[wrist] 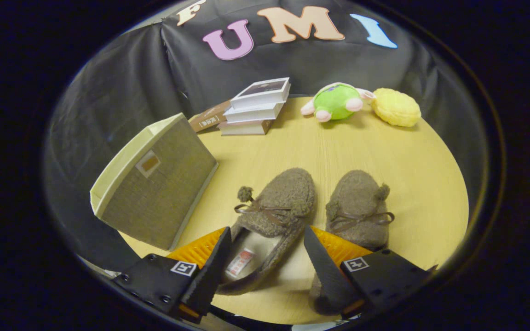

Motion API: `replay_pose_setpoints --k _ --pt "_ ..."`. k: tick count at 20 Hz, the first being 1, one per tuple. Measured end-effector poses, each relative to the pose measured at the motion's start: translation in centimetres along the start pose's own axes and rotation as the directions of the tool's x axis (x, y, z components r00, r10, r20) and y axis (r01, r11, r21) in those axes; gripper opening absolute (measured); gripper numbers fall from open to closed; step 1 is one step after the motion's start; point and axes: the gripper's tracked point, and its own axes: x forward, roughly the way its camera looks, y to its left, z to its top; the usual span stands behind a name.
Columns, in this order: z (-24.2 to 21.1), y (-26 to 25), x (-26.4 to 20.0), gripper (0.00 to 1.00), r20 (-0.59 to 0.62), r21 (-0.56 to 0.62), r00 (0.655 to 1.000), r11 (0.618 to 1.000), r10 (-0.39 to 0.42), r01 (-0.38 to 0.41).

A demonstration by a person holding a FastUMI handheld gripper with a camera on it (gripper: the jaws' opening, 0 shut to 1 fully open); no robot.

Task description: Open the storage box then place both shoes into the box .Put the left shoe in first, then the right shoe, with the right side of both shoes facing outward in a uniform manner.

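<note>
Round light-wood worktop point(384, 151), black cloth wall point(122, 92) draped behind. Book stack point(256, 108), green plush point(336, 102), yellow plush point(396, 108) at far edge. Even light.

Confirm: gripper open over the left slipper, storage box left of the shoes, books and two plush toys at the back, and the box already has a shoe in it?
Not quite. In the gripper view both slippers, left and right, lie on the table, outside the storage box. The rest holds: gripper open over the left slipper, books and plush toys at the back.
</note>
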Motion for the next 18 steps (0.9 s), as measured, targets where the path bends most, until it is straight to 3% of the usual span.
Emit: replay_pose_setpoints --k 10,12,18 --pt "-1.1 -0.8 2.2 0.71 -0.094 0.001 0.995 0.999 -0.042 0.043" --pt "-1.2 -2.0 2.6 0.59 -0.101 -0.030 0.990 0.995 -0.094 0.091" --pt "-1.5 -2.2 2.4 0.26 -0.138 0.095 0.986 0.990 -0.093 0.107"
